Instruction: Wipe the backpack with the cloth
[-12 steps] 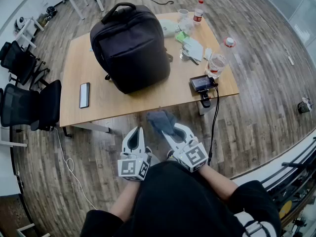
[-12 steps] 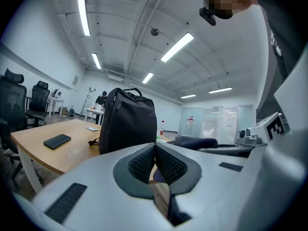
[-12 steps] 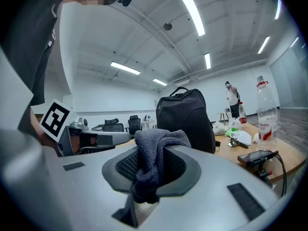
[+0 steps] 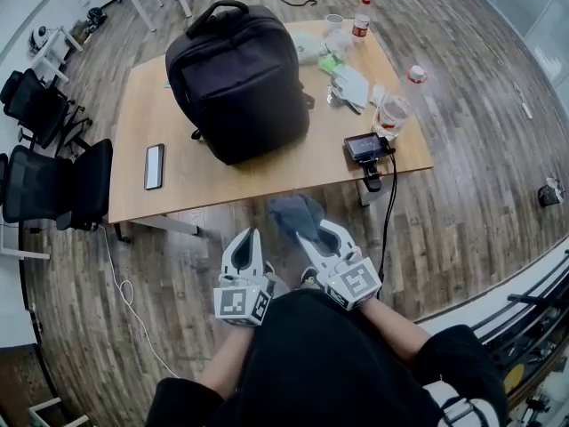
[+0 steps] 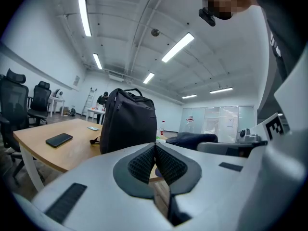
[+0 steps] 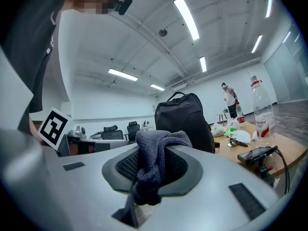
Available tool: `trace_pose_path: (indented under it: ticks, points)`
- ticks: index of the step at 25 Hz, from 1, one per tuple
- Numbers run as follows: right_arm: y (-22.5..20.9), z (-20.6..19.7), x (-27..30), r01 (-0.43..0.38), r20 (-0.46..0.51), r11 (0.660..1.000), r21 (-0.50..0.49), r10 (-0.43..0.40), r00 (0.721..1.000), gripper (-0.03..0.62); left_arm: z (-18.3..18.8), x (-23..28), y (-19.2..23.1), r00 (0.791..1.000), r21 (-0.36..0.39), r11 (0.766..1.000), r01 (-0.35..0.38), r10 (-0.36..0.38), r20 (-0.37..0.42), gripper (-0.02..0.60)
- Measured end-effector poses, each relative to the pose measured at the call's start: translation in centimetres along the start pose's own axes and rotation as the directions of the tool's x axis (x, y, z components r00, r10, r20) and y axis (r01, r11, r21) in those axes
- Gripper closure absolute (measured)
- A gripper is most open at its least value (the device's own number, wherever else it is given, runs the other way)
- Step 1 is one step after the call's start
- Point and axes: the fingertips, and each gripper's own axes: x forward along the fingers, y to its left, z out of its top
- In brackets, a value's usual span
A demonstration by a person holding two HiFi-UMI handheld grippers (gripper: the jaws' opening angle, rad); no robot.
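Short of the counter, your right gripper pinches the grey cloth in its fingers; the left gripper has its fingers pressed together, empty. An unbraced wipe could tip the upright backpack.

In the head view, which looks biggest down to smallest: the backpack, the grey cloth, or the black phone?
1. backpack
2. cloth, though it is bunched and probably nearer the camera, so it is unsure against the phone
3. phone

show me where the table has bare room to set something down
Bare wood: the table's left end around the phone, up to the backpack, and the near strip between backpack and front edge. Crowded: the right side, with bottles, cup and papers.
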Motion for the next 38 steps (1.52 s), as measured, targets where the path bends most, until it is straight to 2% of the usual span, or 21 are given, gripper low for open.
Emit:
trace_pose_path:
  ticks: [4,11,14,17,25,38]
  points:
    - [-0.3,0.4,-0.4,-0.003,0.039,0.999,0.040,0.001,0.999,0.519,-0.1,-0.3,0.2,1.000,-0.007,1.000,-0.012,0.012,0.000,0.563]
    - [-0.8,-0.6,-0.4,0.000,-0.029,0.999,0.048,0.001,1.000,0.519,-0.1,-0.9,0.7,0.999,-0.008,0.999,-0.040,0.040,-0.002,0.563]
    - [-1.2,-0.2,-0.3,0.029,-0.026,0.999,0.028,-0.028,0.999,0.519,0.2,-0.8,1.3,0.999,-0.017,0.999,-0.052,0.052,-0.004,0.563]
    - [-0.9,0.0,-0.1,0.015,-0.017,0.999,0.038,-0.014,1.000,0.519,0.5,-0.3,1.8,0.999,-0.013,0.999,-0.050,0.050,-0.009,0.563]
    - [-1.7,0.2,2.7,0.020,-0.033,1.000,0.023,-0.019,0.999,0.519,1.6,3.2,4.6,0.999,-0.008,0.999,-0.033,0.033,-0.028,0.563]
    - [-4.6,2.1,11.8,0.037,-0.035,0.999,-0.031,-0.039,0.999,0.519,3.1,10.5,11.5,0.999,-0.037,0.999,-0.001,0.000,-0.045,0.563]
